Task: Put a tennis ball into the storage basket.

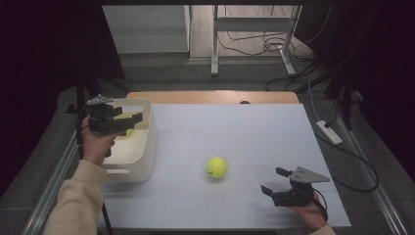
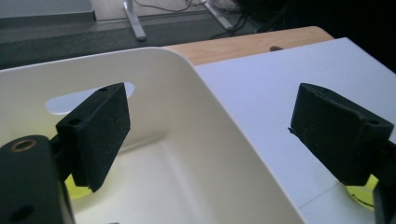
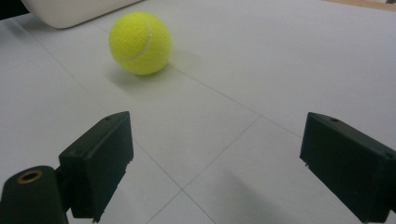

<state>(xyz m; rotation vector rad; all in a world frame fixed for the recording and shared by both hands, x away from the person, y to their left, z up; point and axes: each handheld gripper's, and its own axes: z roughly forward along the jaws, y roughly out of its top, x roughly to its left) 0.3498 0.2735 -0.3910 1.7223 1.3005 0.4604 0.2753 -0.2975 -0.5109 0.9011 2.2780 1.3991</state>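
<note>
One tennis ball (image 1: pixel 128 131) already lies inside the white bin (image 1: pixel 147 142), beneath the left gripper (image 1: pixel 131 117), whose jaws stand apart and empty. The second ball (image 1: pixel 216 167) sits mid-desk (image 1: pixel 244 132), with the right gripper (image 1: pixel 275 182) wide open, near it, nothing grasped yet.

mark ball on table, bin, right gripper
ball (image 1: pixel 216 167), high view, middle of its top face
bin (image 1: pixel 150 128), high view, right wall
right gripper (image 1: pixel 275 181), high view, midway between its fingertips
</note>
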